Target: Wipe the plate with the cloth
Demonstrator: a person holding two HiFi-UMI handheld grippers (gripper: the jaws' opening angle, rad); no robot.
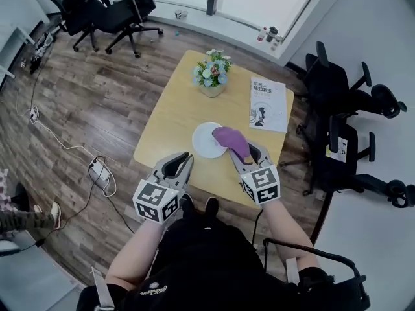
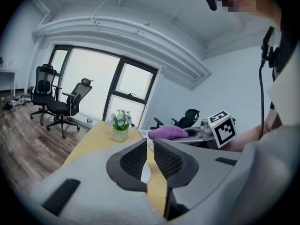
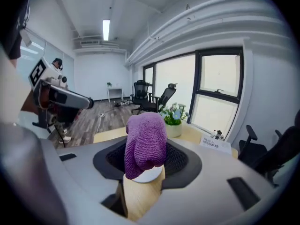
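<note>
A white plate (image 1: 206, 141) lies on the wooden table (image 1: 175, 118), near its front edge. My right gripper (image 1: 241, 153) is shut on a purple cloth (image 1: 231, 140), held just above the plate's right rim. In the right gripper view the cloth (image 3: 145, 143) hangs between the jaws over the plate (image 3: 146, 175). My left gripper (image 1: 183, 165) hovers at the table's front edge, left of the plate, its jaws nearly together with nothing between them (image 2: 149, 158). The left gripper view also shows the cloth (image 2: 168, 133) off to the right.
A pot of flowers (image 1: 212, 75) stands at the table's far side, and a white booklet (image 1: 268, 103) lies at the far right. Black office chairs (image 1: 343, 118) crowd the right side; more chairs (image 1: 104, 8) stand at the back left. A power strip with cables (image 1: 100, 170) lies on the floor.
</note>
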